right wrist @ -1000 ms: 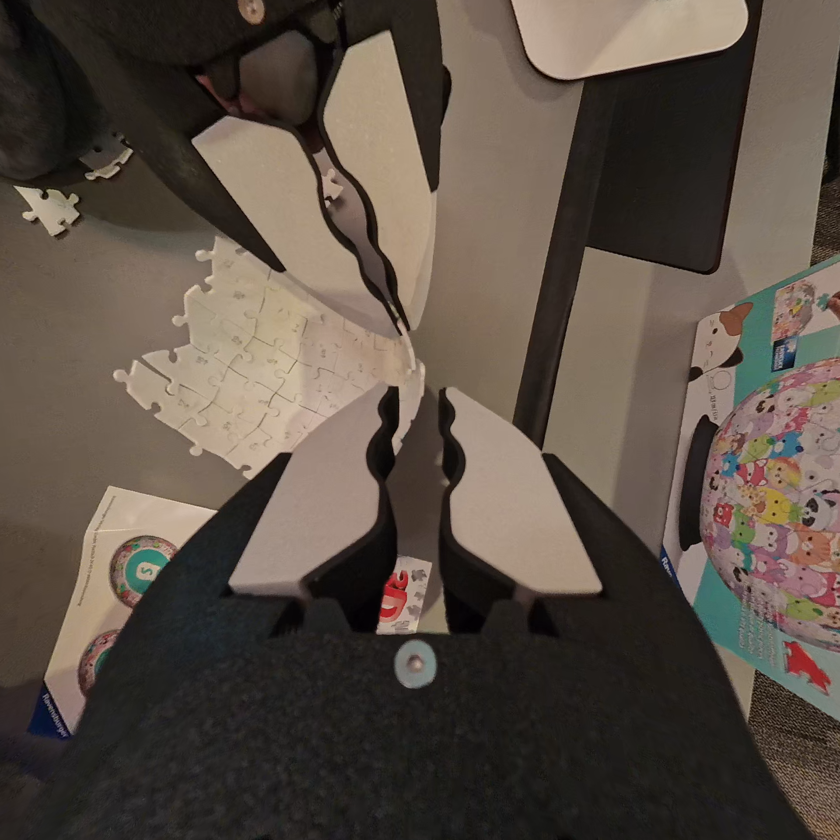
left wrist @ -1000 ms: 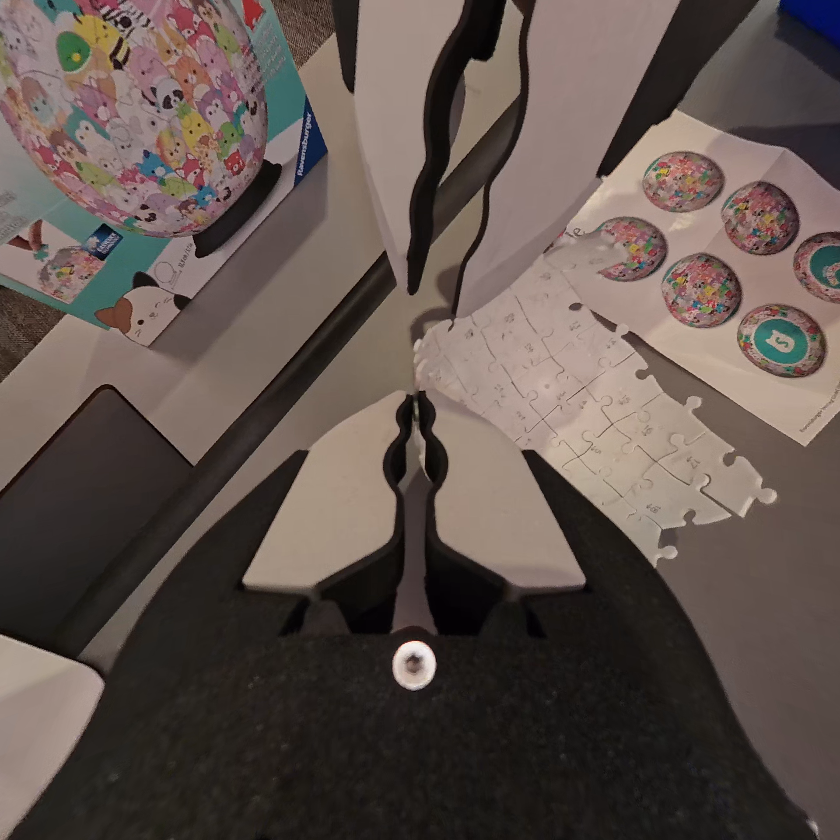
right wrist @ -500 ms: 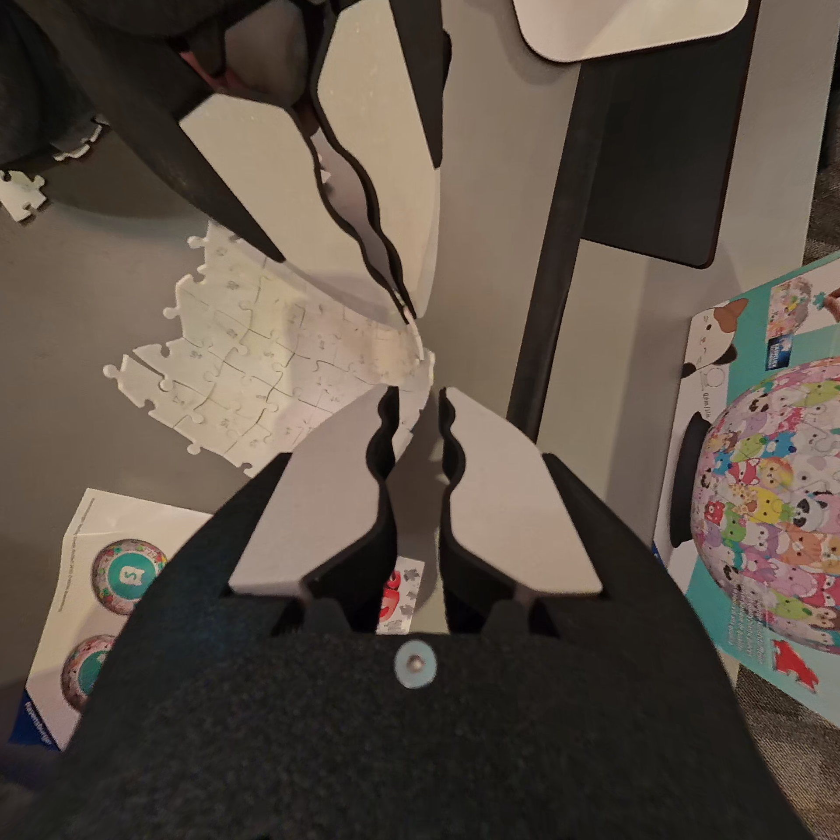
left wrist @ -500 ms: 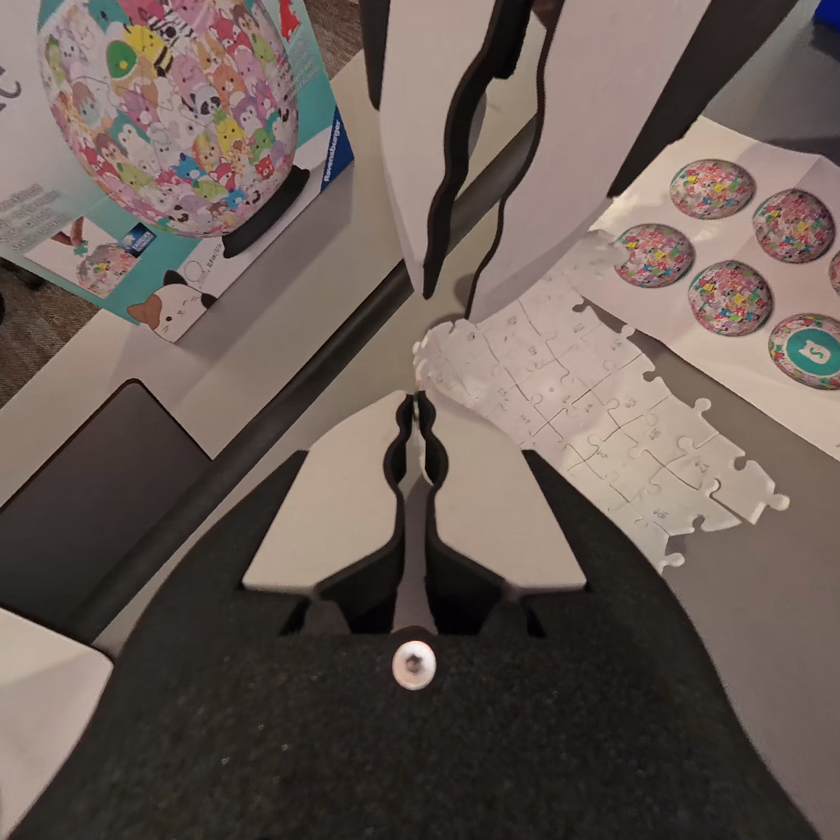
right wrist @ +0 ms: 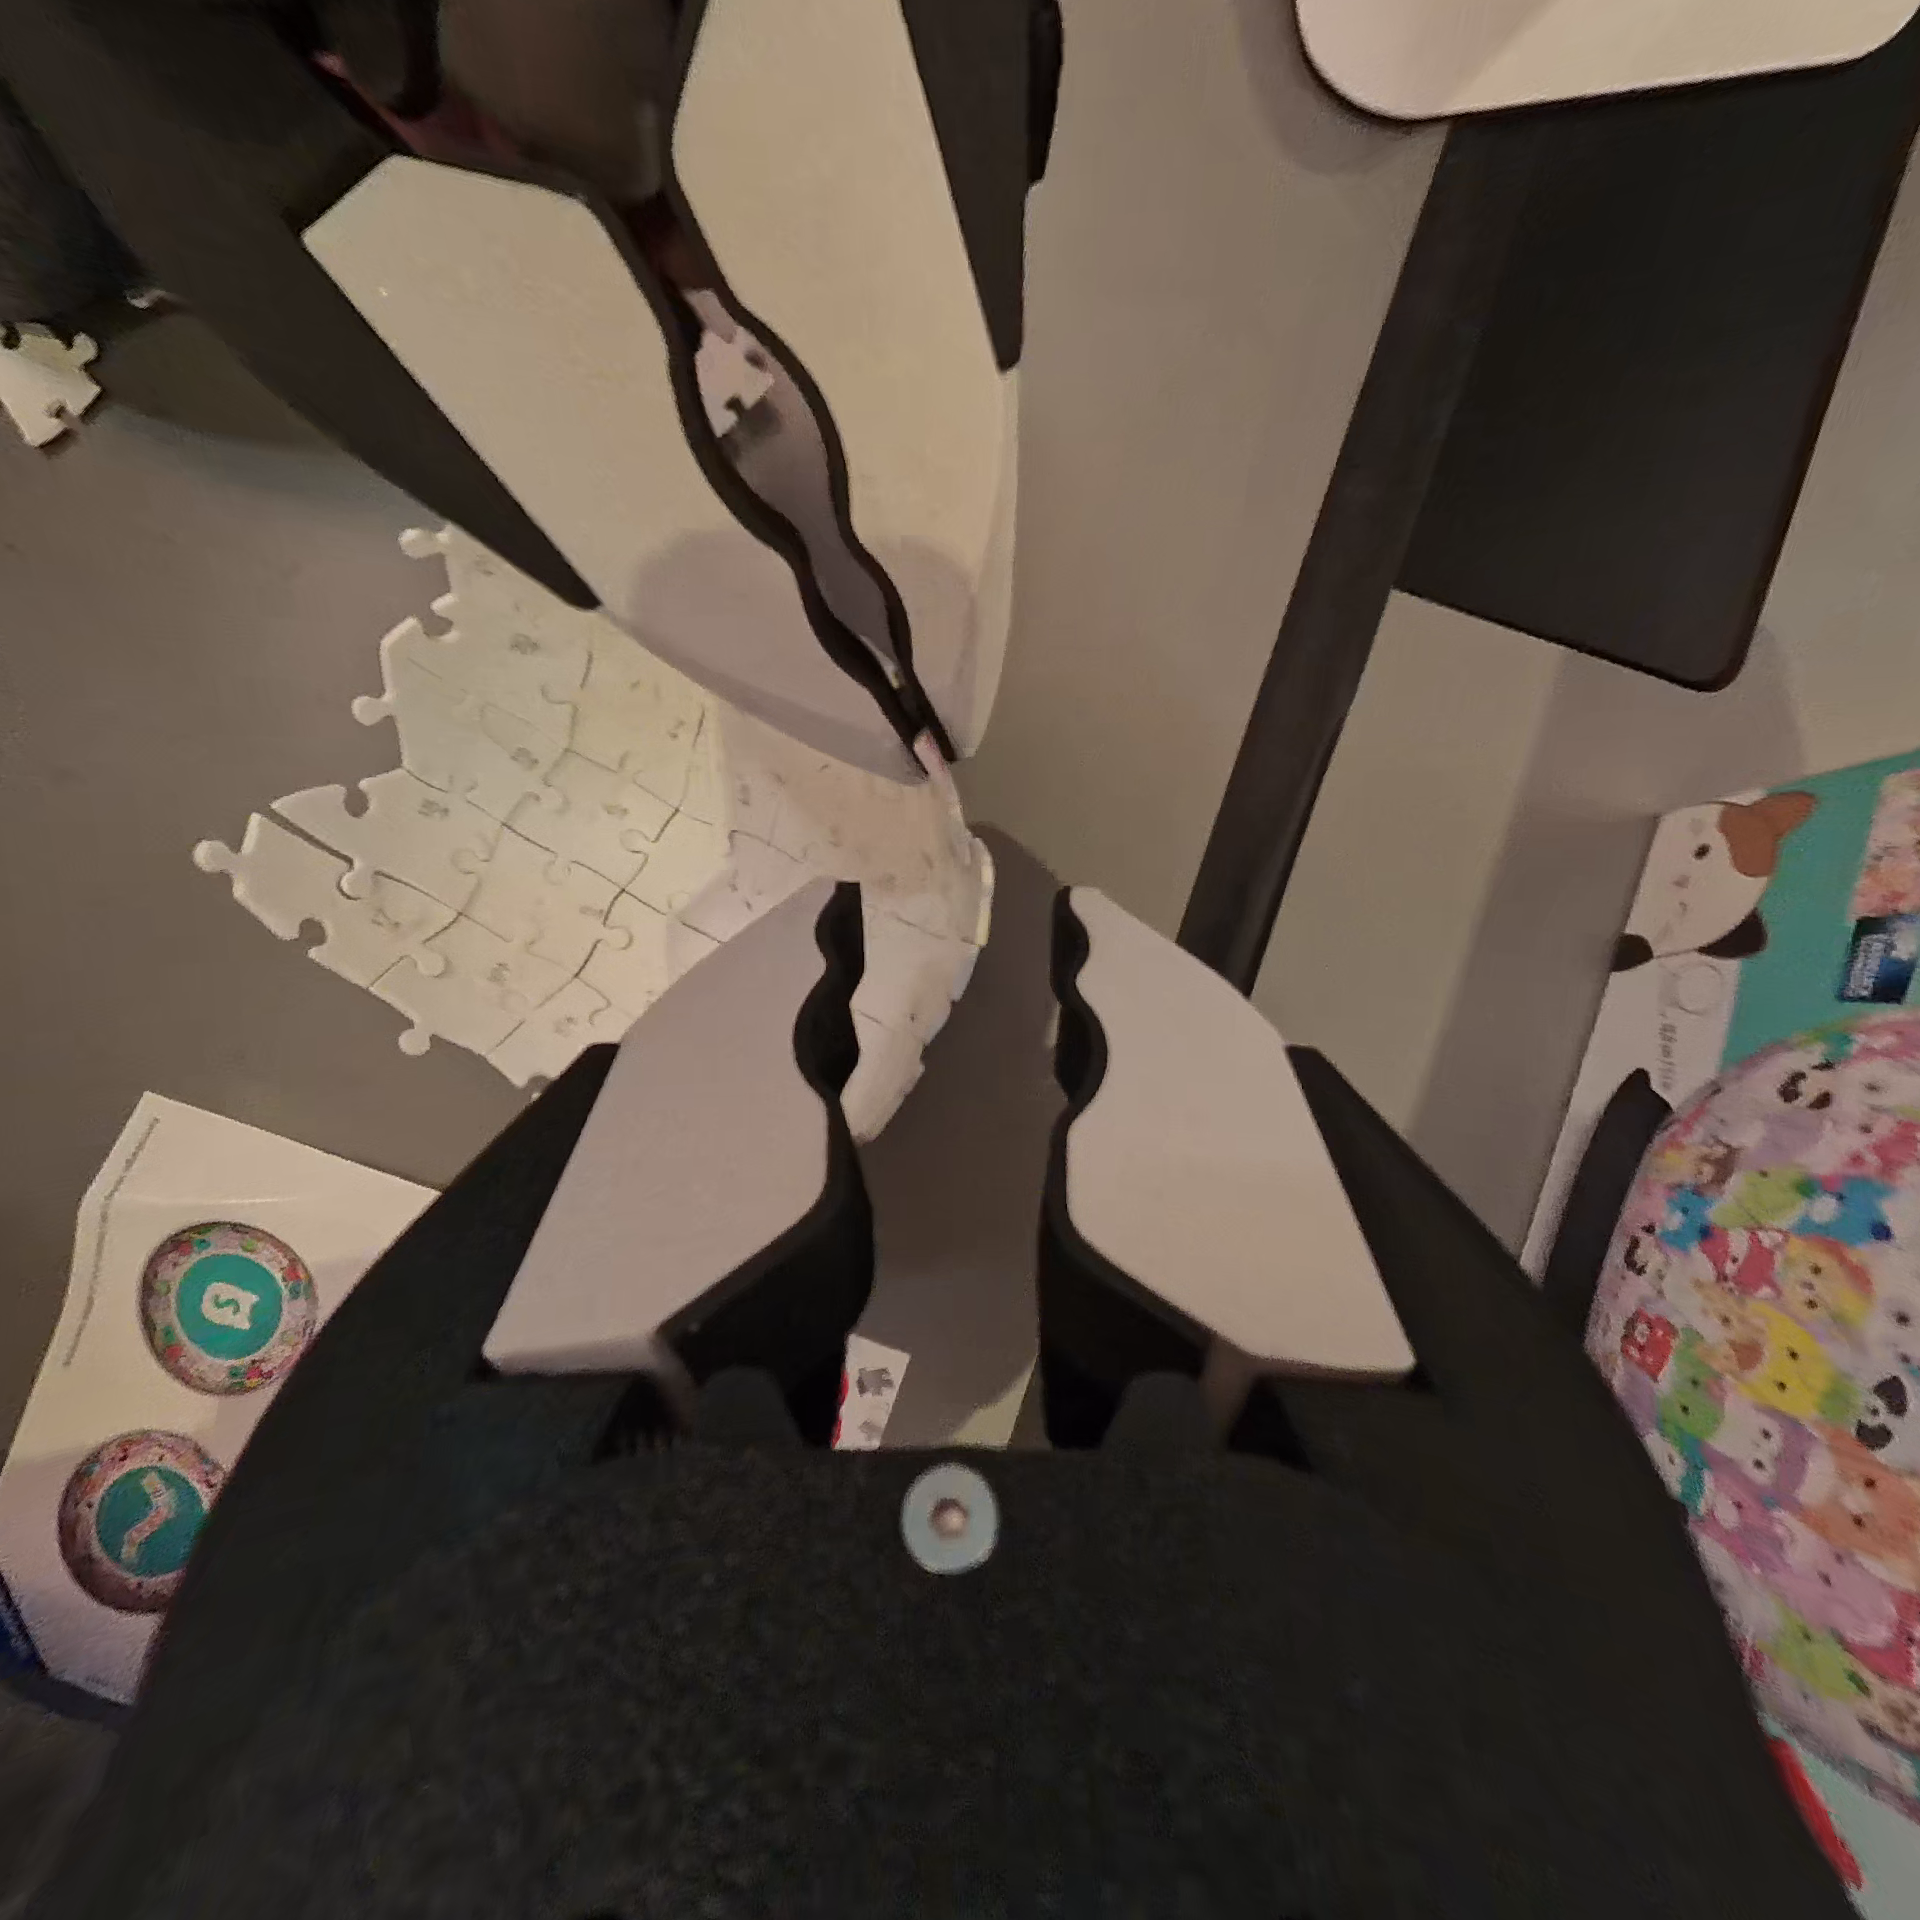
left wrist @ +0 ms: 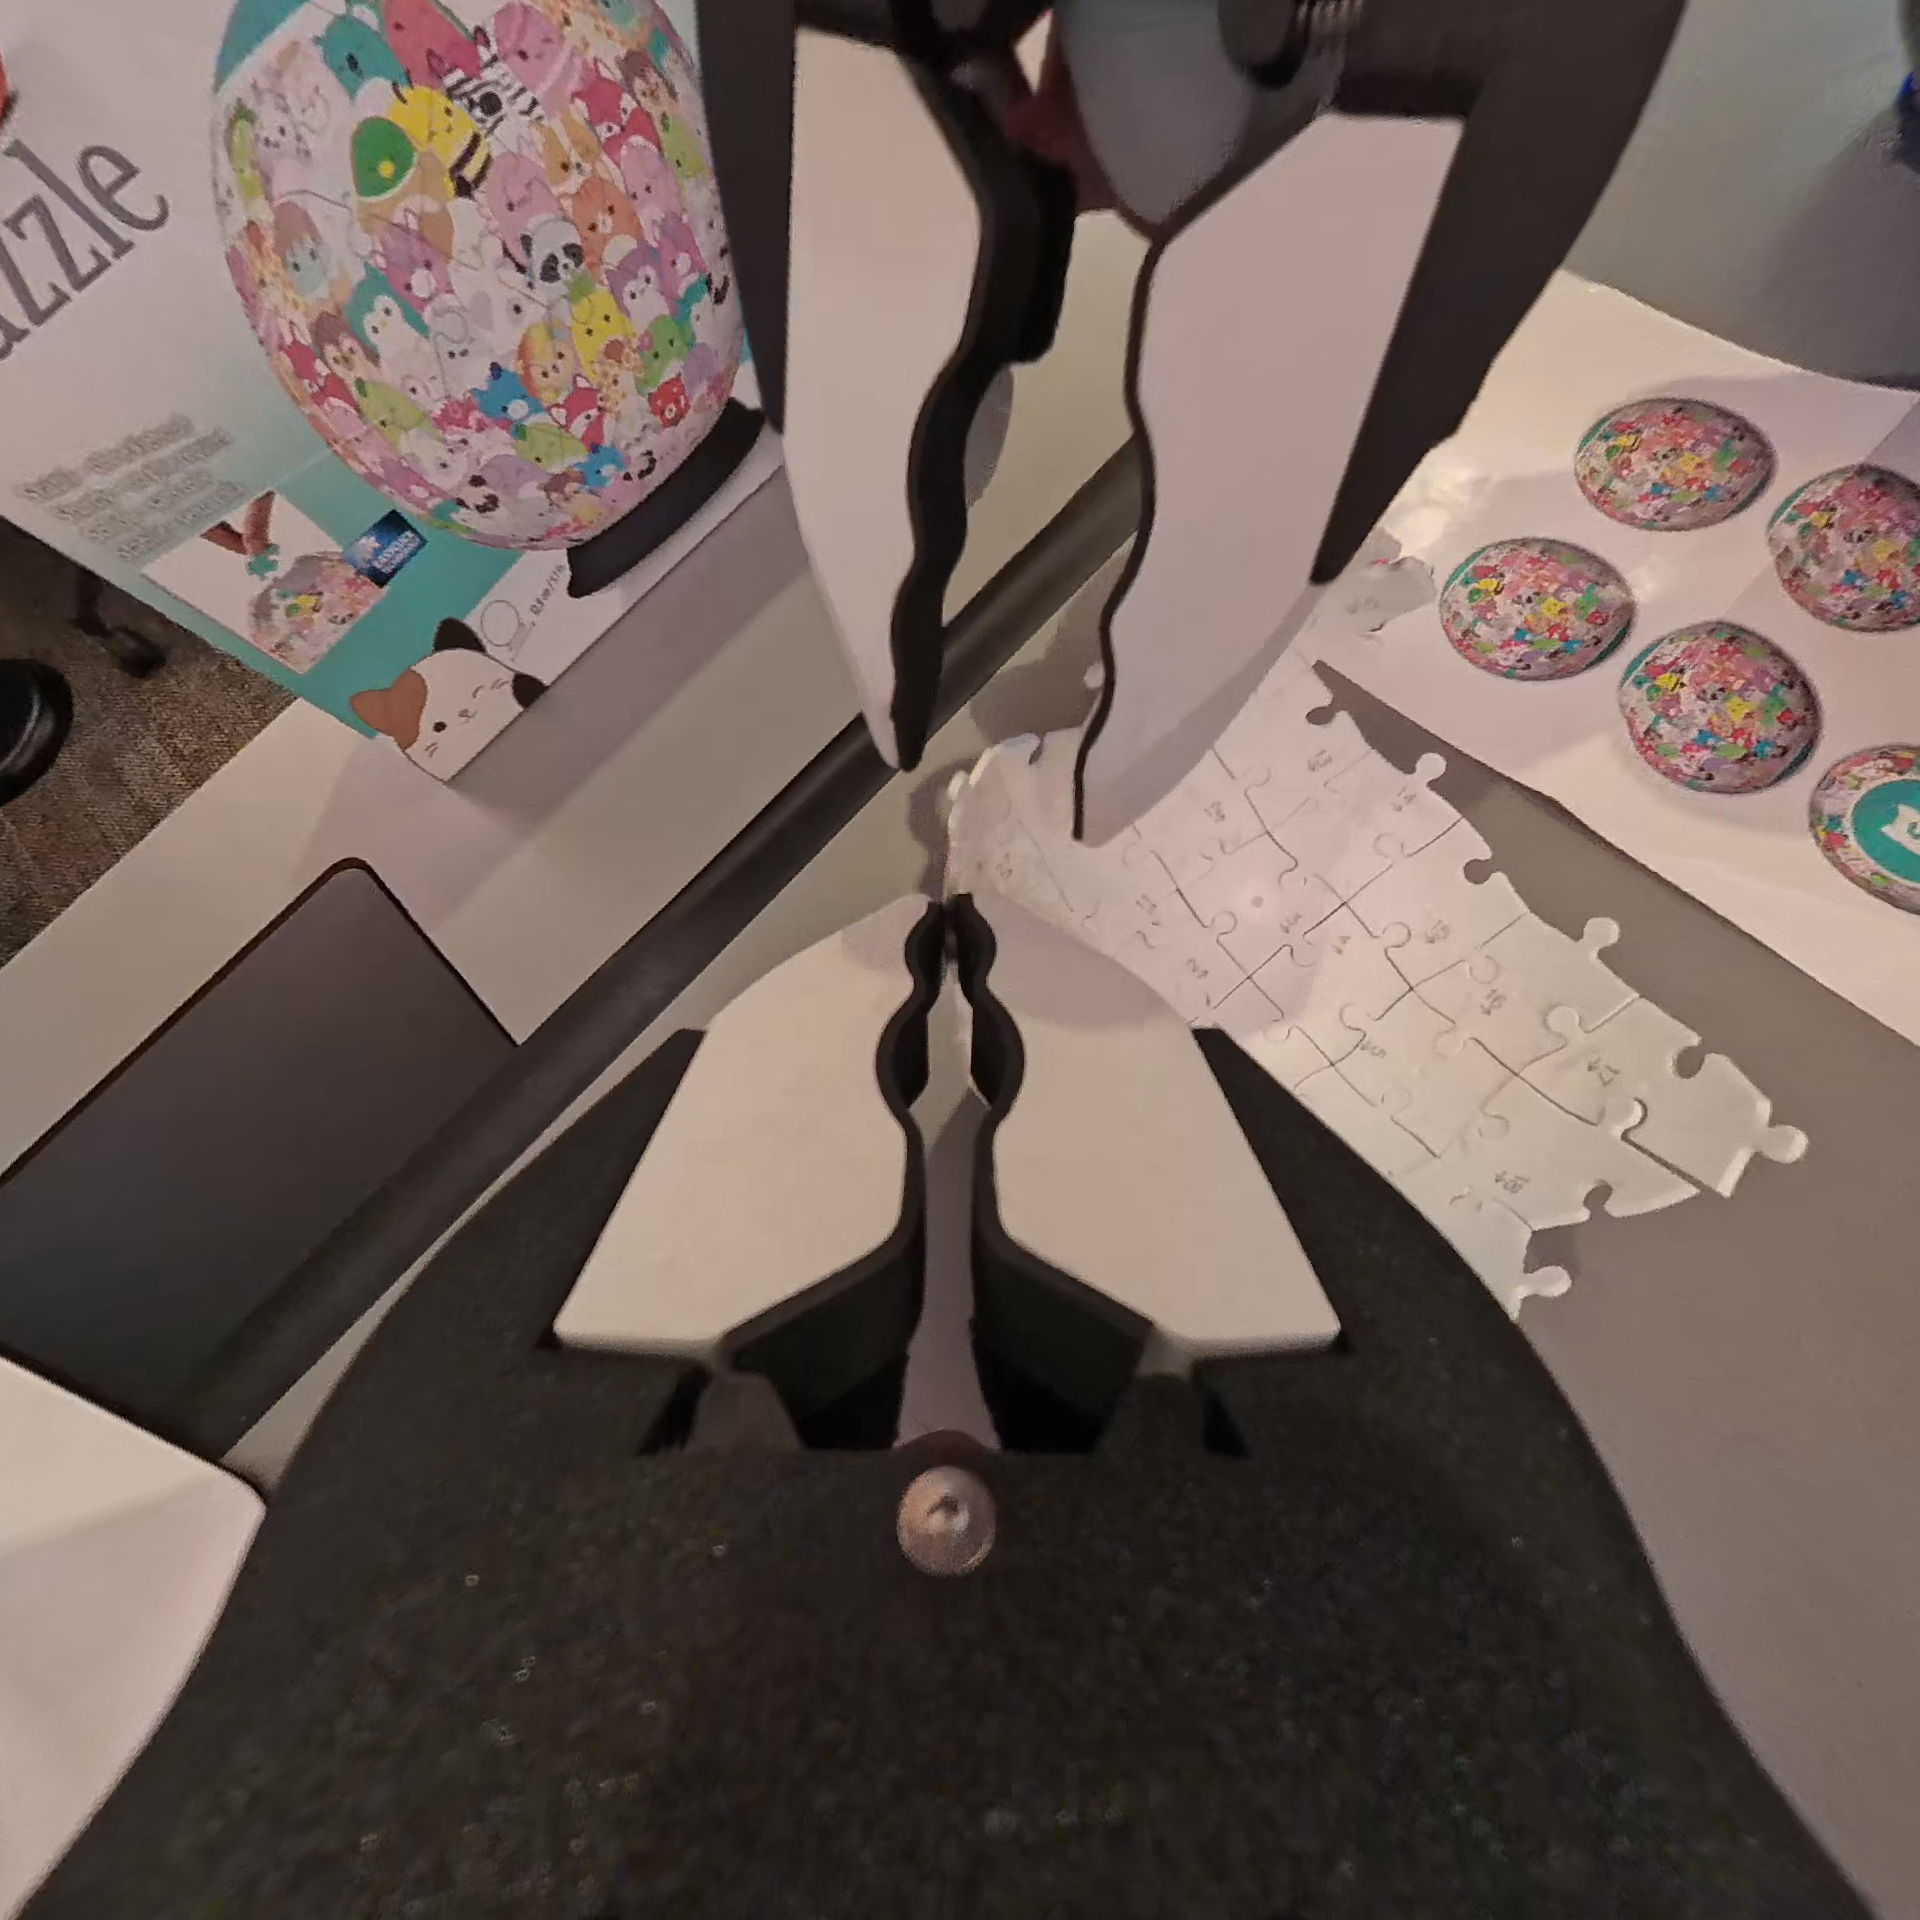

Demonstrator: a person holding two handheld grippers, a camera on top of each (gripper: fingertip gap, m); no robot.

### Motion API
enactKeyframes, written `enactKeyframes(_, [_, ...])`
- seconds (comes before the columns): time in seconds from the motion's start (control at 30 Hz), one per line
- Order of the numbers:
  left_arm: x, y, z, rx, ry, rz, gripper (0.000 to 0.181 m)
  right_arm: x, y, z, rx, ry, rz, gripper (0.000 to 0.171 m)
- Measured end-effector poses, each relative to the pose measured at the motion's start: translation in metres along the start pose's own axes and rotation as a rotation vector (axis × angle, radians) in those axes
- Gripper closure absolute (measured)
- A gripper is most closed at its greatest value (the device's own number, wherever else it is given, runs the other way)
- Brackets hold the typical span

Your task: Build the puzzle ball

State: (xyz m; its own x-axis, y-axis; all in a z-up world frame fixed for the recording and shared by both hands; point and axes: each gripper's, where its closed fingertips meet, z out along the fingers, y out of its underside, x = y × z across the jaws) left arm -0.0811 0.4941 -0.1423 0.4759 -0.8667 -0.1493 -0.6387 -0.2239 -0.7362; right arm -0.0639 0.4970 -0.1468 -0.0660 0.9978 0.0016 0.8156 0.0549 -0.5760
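Note:
The assembled puzzle section [left wrist: 1351, 987] is a curved sheet of joined pieces, white numbered back side up, on the grey table. My left gripper [left wrist: 948, 925] is shut on the sheet's near edge; in the right wrist view it [right wrist: 925, 748] comes in from the top, pinching the same edge of the sheet [right wrist: 520, 831]. My right gripper [right wrist: 956, 904] is open, and the sheet's edge lies between its jaws, against the left finger. In the left wrist view the right gripper [left wrist: 992, 790] reaches down from above, with one fingertip [left wrist: 1091, 810] over the sheet.
The puzzle box [left wrist: 416, 364] with the ball picture lies beyond a dark gap [left wrist: 623, 987] between the tabletops; it also shows in the right wrist view [right wrist: 1818, 1247]. An instruction sheet [left wrist: 1714, 623] lies beside the puzzle. A loose piece [right wrist: 42, 384] lies far left. My two grippers' fingertips are within a few centimetres of each other. The loose piece [right wrist: 42, 384] is about equally far from each gripper, around 30 cm.
My right gripper's jaws have opened wider. My left gripper stays shut on the puzzle edge. Both grippers have shifted slightly, so the box now sits farther into view.

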Motion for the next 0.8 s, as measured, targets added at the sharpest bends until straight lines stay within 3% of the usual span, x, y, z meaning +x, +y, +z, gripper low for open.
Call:
enactKeyframes(0.27, [-0.006, 0.001, -0.001, 0.007, -0.026, 0.011, 0.18, 0.004, -0.006, 0.009, 0.001, -0.045, 0.039, 0.15])
enactKeyframes(0.53, [-0.008, -0.001, -0.003, 0.002, -0.07, 0.059, 0.179, 0.008, -0.005, 0.007, -0.124, -0.017, -0.011, 0.162])
enactKeyframes(0.8, [-0.01, -0.001, -0.004, 0.002, -0.071, 0.056, 0.179, 0.01, -0.011, 0.012, -0.084, -0.027, -0.031, 0.165])
